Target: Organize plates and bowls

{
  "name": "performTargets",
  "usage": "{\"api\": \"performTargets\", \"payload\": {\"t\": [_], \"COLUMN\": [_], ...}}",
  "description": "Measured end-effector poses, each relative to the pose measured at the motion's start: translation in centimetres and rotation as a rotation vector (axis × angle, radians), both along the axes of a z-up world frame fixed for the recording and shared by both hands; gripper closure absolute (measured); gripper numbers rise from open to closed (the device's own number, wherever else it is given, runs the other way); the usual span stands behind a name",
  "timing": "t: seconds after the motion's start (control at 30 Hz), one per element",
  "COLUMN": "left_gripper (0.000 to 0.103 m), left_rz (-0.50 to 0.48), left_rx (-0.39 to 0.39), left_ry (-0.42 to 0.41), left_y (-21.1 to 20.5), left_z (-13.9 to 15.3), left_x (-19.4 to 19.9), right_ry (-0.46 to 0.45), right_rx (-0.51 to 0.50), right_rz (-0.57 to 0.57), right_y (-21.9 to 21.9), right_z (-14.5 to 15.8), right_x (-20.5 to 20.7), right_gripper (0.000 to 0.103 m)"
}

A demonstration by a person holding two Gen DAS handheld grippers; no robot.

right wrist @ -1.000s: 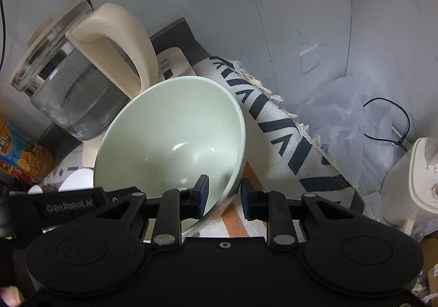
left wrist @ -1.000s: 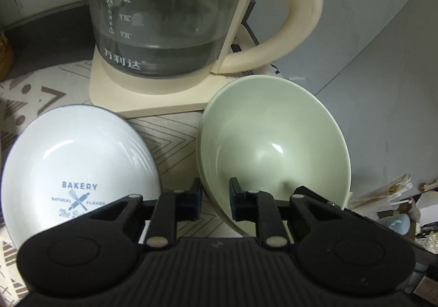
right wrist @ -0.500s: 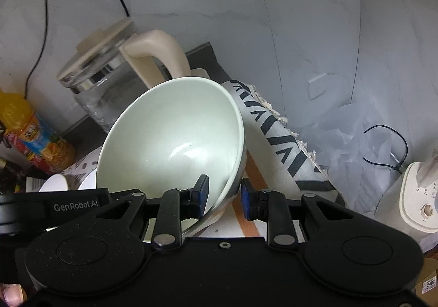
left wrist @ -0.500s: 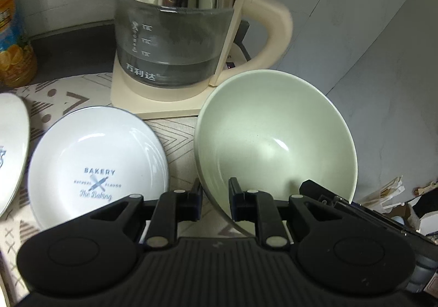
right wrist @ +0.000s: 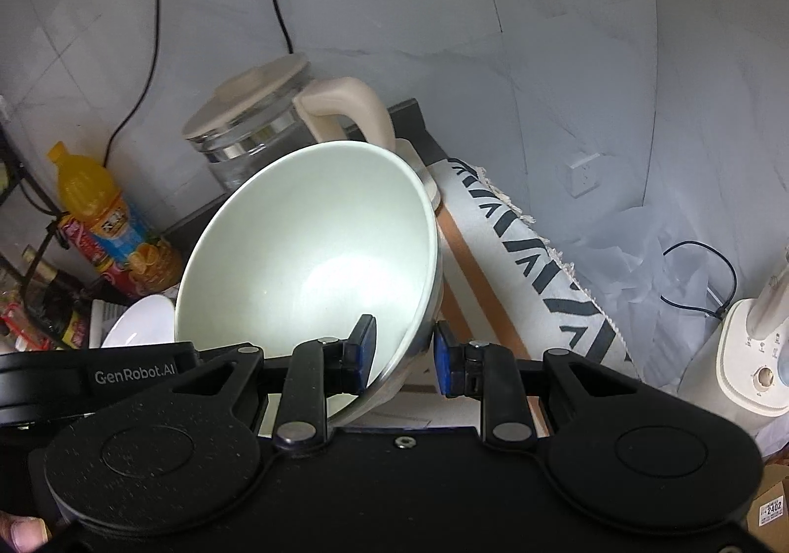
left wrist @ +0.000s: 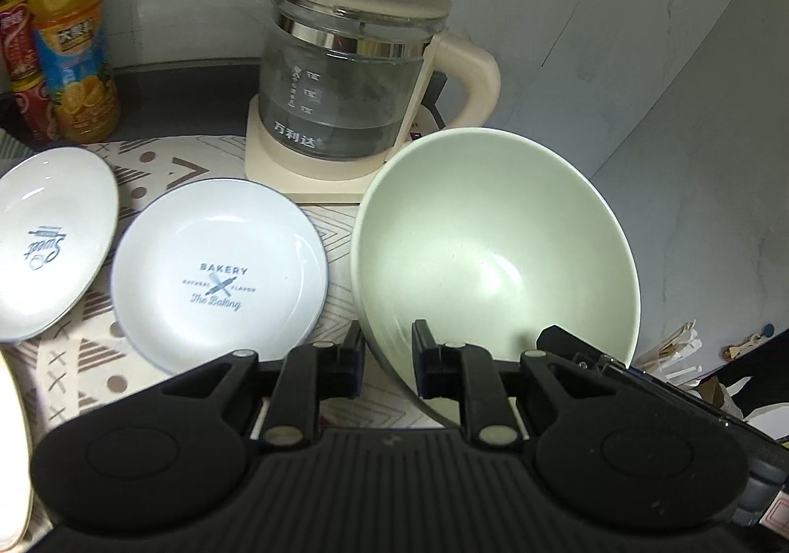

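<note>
Item: green bowl, held clear of the counter, tilted, its opening turned toward both cameras. We hold it with both grippers. The left gripper is closed on the near-left rim, one finger outside the wall and one inside. The right gripper is narrowed around the right rim, one pad inside, the other just outside the wall; we cannot tell whether that outer pad touches.

Change since a second ago: we have lifted the bowl up and back from the kettle. Then the kettle filled the top of the left view with its lid cut off; now its whole lid shows, and it sits smaller behind the bowl. A second plate and the bottles have come into view.

Surroundings, left view: white "Bakery" plate flat on the patterned mat, just left of the bowl. A second white plate lies further left, overlapping its edge or just beside it; we cannot tell which. An orange juice bottle and a red bottle stand at the back left by the wall.

Surroundings, right view: the kettle is partly hidden behind the bowl rim. A zigzag cloth hangs over the counter edge to the right. A white appliance stands lower right, a black cord beside it.
</note>
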State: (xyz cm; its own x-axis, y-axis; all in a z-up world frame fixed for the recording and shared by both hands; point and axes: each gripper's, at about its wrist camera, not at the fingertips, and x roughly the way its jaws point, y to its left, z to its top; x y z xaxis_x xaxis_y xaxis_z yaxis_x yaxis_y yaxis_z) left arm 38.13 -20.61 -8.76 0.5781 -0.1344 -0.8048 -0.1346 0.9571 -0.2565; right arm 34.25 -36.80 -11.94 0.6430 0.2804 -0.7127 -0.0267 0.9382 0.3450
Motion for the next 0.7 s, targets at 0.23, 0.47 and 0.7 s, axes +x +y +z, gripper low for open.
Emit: {"api": "performTargets", "payload": {"t": [0.23,0.47,0.7], "left_gripper": [0.085,0.085,0.085], "left_rz": [0.019,0.040,0.057], "left_rx": [-0.002,-0.005,0.007], "left_ry": [-0.025,-0.047,-0.058], "left_y": [0.7,1.6,2.5], "left_z": [1.3,2.4,3.2], "left_x": [-3.1,-5.7,-8.3], "right_ry": [-0.032,-0.056,-0.066], "right_rx": [0.007,0.010,0.014], "right_rz": [0.010,0.032,0.058], "right_y": [0.7,1.6,2.6], "right_z": [1.4,2.4,2.7], "right_x": [-2.3,-4.5,-6.6], "right_gripper": [0.078,0.078,0.078]}}
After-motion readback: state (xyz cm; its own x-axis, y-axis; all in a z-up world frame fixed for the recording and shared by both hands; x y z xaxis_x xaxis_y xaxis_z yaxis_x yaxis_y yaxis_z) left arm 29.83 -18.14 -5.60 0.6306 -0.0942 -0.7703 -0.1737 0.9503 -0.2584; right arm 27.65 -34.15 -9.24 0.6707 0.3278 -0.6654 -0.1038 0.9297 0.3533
